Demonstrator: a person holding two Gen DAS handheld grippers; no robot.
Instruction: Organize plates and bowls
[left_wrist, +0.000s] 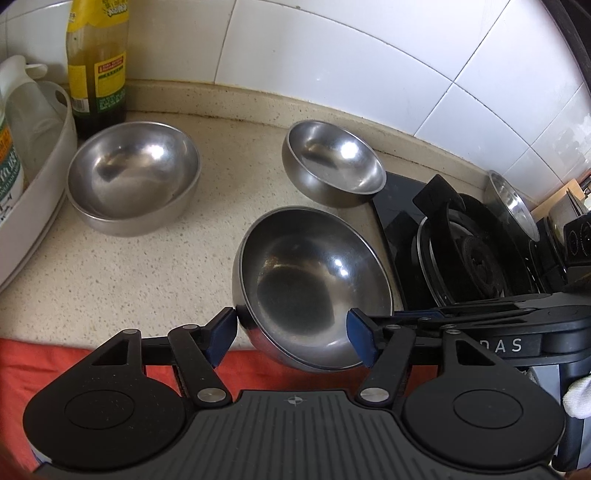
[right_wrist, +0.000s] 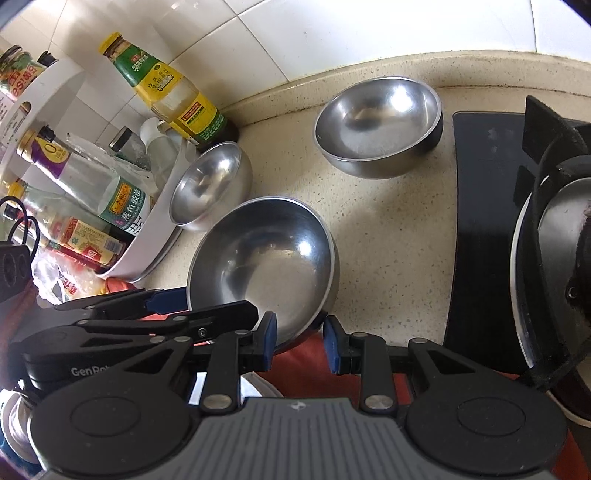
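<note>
Three steel bowls are in view. The nearest bowl (left_wrist: 314, 280) (right_wrist: 266, 258) hangs tilted over the counter's front edge, above a red cloth. My left gripper (left_wrist: 293, 334) is shut on it, one blue pad on its outer left wall and the other at its near rim. My right gripper (right_wrist: 300, 341) is shut on the near rim too, reaching in from the right in the left wrist view (left_wrist: 406, 316). A second bowl (left_wrist: 133, 177) (right_wrist: 207, 184) stands against the white tray. The third bowl (left_wrist: 332, 166) (right_wrist: 376, 125) sits tilted at the stove's corner.
A white tray (left_wrist: 55, 147) (right_wrist: 162, 229) full of sauce bottles lines the left. A tall yellow-labelled bottle (left_wrist: 98, 62) (right_wrist: 173, 92) stands by the tiled wall. The black gas stove (left_wrist: 461, 240) (right_wrist: 487, 206) with a steel pot (right_wrist: 554, 277) fills the right. Red cloth (left_wrist: 74, 365) lies below the counter edge.
</note>
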